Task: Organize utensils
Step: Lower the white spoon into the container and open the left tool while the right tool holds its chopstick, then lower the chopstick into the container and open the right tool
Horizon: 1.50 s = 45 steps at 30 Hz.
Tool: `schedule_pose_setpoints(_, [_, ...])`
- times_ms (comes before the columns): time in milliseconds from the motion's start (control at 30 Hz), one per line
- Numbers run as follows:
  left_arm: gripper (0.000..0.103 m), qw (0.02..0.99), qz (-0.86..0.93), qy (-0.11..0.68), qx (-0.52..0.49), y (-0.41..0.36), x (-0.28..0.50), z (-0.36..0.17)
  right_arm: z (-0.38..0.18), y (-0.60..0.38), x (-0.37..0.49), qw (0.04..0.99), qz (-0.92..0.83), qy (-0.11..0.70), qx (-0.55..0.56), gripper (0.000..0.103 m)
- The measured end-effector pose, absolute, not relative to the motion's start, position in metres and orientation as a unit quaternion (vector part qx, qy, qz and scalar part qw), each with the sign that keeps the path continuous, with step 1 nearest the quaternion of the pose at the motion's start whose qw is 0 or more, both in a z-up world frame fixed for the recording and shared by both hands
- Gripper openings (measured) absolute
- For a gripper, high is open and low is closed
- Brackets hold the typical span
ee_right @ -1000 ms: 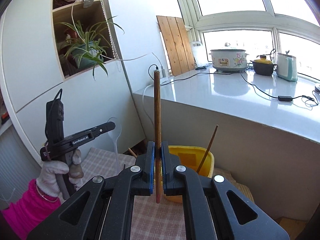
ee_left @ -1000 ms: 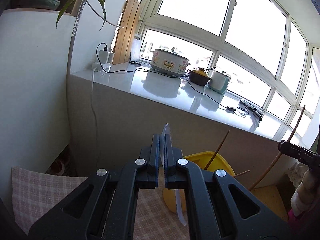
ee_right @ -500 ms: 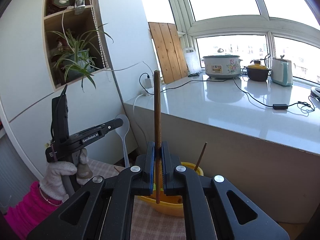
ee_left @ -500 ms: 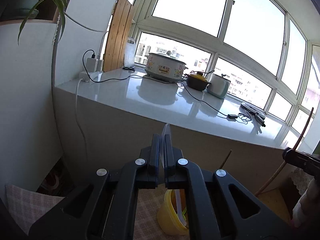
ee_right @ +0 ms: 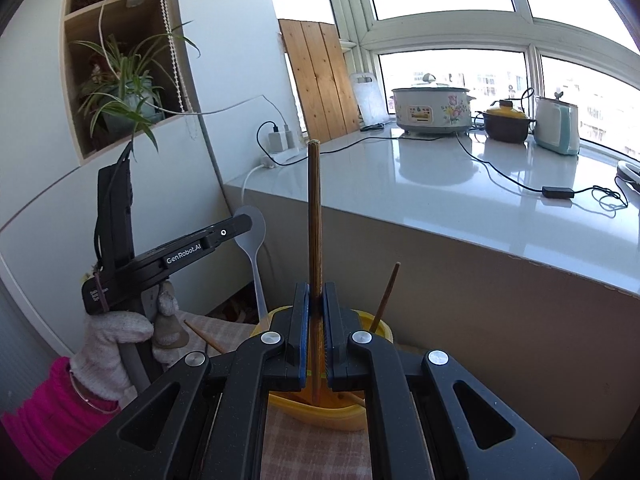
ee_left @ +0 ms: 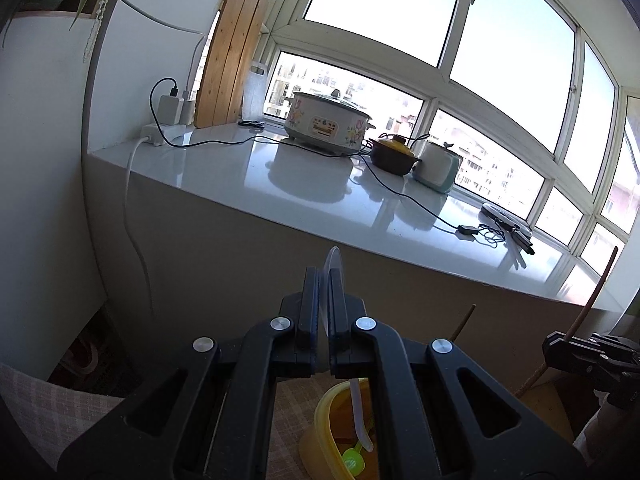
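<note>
My left gripper (ee_left: 325, 280) is shut on a translucent white plastic spoon (ee_left: 359, 416), bowl up, its handle hanging down over a yellow container (ee_left: 320, 420). The same gripper (ee_right: 240, 226) and spoon (ee_right: 256, 260) show at left in the right wrist view. My right gripper (ee_right: 316, 296) is shut on a dark wooden chopstick (ee_right: 314, 216), held upright with its lower tip inside the yellow container (ee_right: 380, 330). Another chopstick (ee_right: 386, 298) leans in the container. In the left wrist view the right gripper (ee_left: 560, 346) and its chopstick (ee_left: 592, 308) show at right.
A white counter (ee_right: 460, 196) behind holds a rice cooker (ee_right: 430, 110), a brown pot (ee_right: 506, 124), a kettle (ee_right: 558, 126), cables and a leaning wooden board (ee_right: 320, 80). A checked cloth (ee_right: 312, 448) covers the table. A loose chopstick (ee_right: 204, 334) lies left of the container. A plant (ee_right: 124, 92) sits on a shelf.
Both grippers have moved closer over the yellow container. The spoon's handle now hangs into the container's mouth, and the chopstick's lower tip sits inside it.
</note>
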<state>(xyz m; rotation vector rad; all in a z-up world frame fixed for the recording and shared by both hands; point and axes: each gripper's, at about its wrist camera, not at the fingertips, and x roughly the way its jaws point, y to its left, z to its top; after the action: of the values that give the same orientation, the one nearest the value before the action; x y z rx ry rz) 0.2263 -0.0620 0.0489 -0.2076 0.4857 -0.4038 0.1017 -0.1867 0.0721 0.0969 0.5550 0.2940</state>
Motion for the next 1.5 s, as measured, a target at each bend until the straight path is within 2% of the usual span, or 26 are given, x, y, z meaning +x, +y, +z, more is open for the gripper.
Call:
schedule_pose_setpoints(400, [0.001, 0.933, -0.228, 0.257, -0.104, -0.063, 0.217, 0.040, 0.046, -0.179, 0.107, 0.937, 0.148, 0.315, 0.044, 0.005])
schedule_pose_setpoints(533, [0.013, 0.931, -0.234, 0.259, -0.103, -0.062, 0.211, 0.040, 0.040, -0.179, 0.105, 0.933, 0.146, 0.325, 0.048, 0.005])
schedule_pose_setpoints(633, [0.014, 0.931, -0.236, 0.258, -0.105, -0.061, 0.204, 0.041, 0.037, -0.181, 0.104, 0.932, 0.142, 0.329, 0.053, 0.006])
schedule_pose_setpoints(700, [0.014, 0.932, -0.234, 0.256, -0.103, -0.059, 0.200, 0.043, 0.036, -0.182, 0.101, 0.933, 0.136, 0.329, 0.056, 0.012])
schedule_pose_setpoints(733, [0.014, 0.933, -0.232, 0.255, -0.102, -0.057, 0.197, 0.044, 0.037, -0.183, 0.100, 0.934, 0.133, 0.327, 0.058, 0.023])
schedule_pose_setpoints(800, [0.014, 0.934, -0.229, 0.254, -0.104, -0.052, 0.194, 0.045, 0.038, -0.185, 0.096, 0.937, 0.128, 0.321, 0.059, 0.035])
schedule_pose_setpoints(1133, [0.014, 0.938, -0.199, 0.270, -0.091, -0.018, 0.165, 0.041, 0.047, -0.175, 0.077, 0.941, 0.137, 0.306, 0.048, 0.035])
schedule_pose_setpoints(1200, [0.020, 0.938, -0.189, 0.279, -0.086, -0.008, 0.156, 0.035, 0.048, -0.172, 0.074, 0.941, 0.143, 0.304, 0.049, 0.035])
schedule_pose_setpoints(1233, [0.030, 0.936, -0.185, 0.286, -0.086, -0.002, 0.152, 0.031, 0.048, -0.170, 0.072, 0.940, 0.147, 0.303, 0.048, 0.035])
schedule_pose_setpoints(1267, [0.034, 0.935, -0.181, 0.293, -0.086, 0.004, 0.148, 0.027, 0.048, -0.167, 0.069, 0.940, 0.153, 0.302, 0.048, 0.035])
schedule_pose_setpoints(1500, [0.034, 0.908, -0.145, 0.377, -0.108, 0.045, 0.123, -0.019, 0.036, -0.140, 0.047, 0.931, 0.190, 0.310, 0.010, 0.035])
